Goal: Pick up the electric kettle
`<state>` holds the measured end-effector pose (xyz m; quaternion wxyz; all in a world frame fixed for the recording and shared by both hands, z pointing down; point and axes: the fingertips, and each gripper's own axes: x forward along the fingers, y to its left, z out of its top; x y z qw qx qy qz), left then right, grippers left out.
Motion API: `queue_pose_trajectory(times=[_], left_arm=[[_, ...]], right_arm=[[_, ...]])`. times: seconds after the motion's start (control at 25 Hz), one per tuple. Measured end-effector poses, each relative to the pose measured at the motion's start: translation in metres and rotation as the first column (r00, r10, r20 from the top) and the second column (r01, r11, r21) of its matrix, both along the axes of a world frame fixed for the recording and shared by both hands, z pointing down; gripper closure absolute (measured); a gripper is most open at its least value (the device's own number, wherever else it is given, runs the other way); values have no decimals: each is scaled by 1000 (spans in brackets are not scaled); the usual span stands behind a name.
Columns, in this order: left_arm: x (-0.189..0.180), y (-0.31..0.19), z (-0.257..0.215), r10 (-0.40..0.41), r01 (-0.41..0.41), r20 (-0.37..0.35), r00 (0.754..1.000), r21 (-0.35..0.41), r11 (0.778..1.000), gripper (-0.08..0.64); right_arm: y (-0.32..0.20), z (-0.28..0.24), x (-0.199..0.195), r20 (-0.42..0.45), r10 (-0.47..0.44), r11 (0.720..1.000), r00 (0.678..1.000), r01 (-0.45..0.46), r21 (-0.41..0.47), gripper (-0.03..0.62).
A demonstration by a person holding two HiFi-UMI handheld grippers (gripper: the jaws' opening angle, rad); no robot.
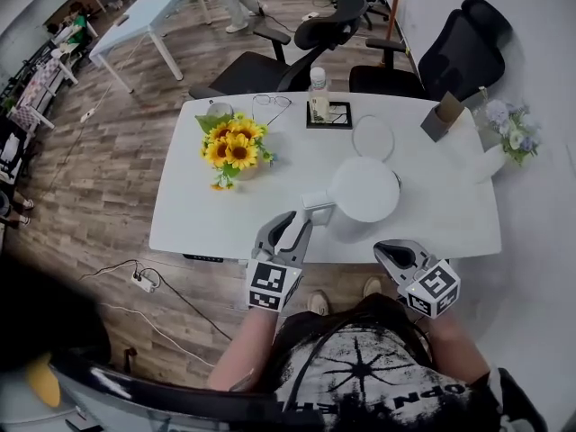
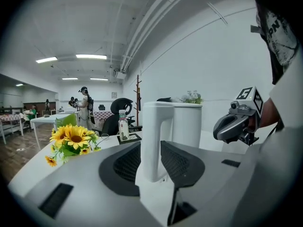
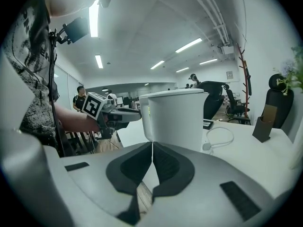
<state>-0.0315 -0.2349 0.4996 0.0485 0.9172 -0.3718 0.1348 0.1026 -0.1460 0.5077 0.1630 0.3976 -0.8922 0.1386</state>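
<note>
The white bench (image 1: 198,214) filled the middle of the head view. The kettle (image 1: 364,190) stood upright on it near the front edge, a little right of centre in the frame, with its lid uppermost.

The left claw (image 1: 292,228) sat lower left of the kettle, over the bench's front edge, and pointed up and to the right in the picture at the kettle's side. Its jaws were spread. The right claw (image 1: 396,252) hung lower right of the kettle, just off the bench edge, near the kettle but apart from it. Its jaws were pressed together with nothing between them, and in its own view the kettle's round body rose straight ahead.

The handle (image 1: 317,202) stuck out from the kettle's left side in the head view, toward the left claw. In the left gripper view it stood as an upright bar between the spread jaws. Each jaw lay just beside it, and no squeeze on it could be made out.

The left claw was plainly the nearer one. The grasp looked to turn on that fit: the handle's long axis ran vertically and the jaws flanked it from either side, so closing them would likely be what remained before the lift.
</note>
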Motion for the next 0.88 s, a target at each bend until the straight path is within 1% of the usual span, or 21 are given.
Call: queue_pose_trajectory(times=[0.24, 0.48, 0.76, 0.88], left_arm=[[12, -9, -7, -21, 21, -4, 1000, 26, 999, 429], [22, -21, -6, -41, 42, -11, 999, 29, 999, 428], [32, -40, -10, -99, 99, -10, 995, 55, 994, 426], [36, -49, -13, -136, 136, -11, 991, 71, 988, 426]], right_arm=[[-2, 2, 5, -21, -24, 1000, 999, 23, -19, 569], [-6, 3, 11, -45, -54, 998, 998, 53, -25, 569], [-8, 5, 22, -69, -86, 996, 994, 84, -36, 569], [-10, 6, 28, -89, -100, 995, 991, 97, -37, 569]])
